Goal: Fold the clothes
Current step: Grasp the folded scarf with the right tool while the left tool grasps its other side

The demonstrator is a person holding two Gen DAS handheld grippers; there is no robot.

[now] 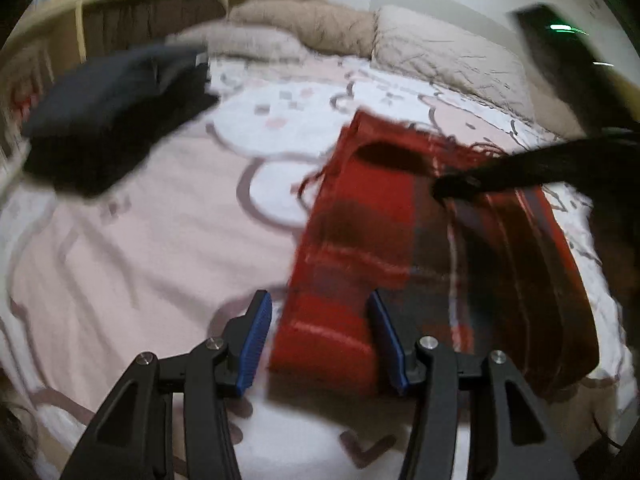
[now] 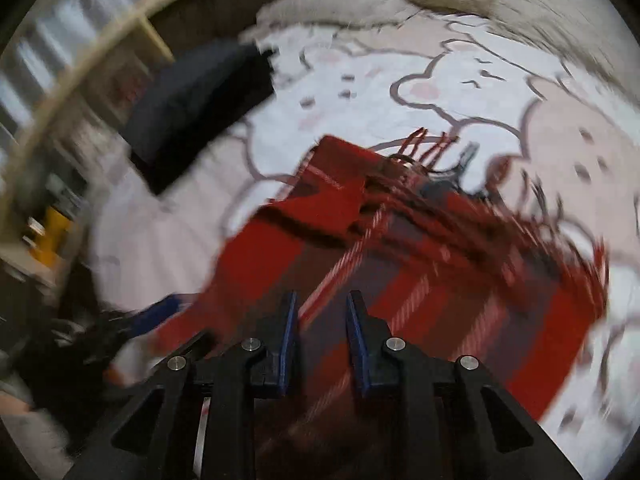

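A red plaid scarf (image 1: 400, 248) with fringed ends lies folded lengthwise on the pink and white bedsheet (image 1: 152, 240). My left gripper (image 1: 320, 340) is open, its blue pads either side of the scarf's near left corner, just above it. My right gripper (image 2: 322, 336) is open above the scarf (image 2: 400, 280), nothing between its pads. The scarf's fringe (image 2: 424, 148) lies at the far end. The other gripper shows blurred at lower left in the right wrist view (image 2: 156, 312). Both views are motion-blurred.
A folded dark navy garment (image 1: 116, 120) lies at the far left of the bed, also in the right wrist view (image 2: 200, 104). Beige pillows (image 1: 440, 52) and a bunched duvet (image 1: 312, 16) line the headboard. A wooden shelf (image 1: 80, 20) stands beyond the bed's left edge.
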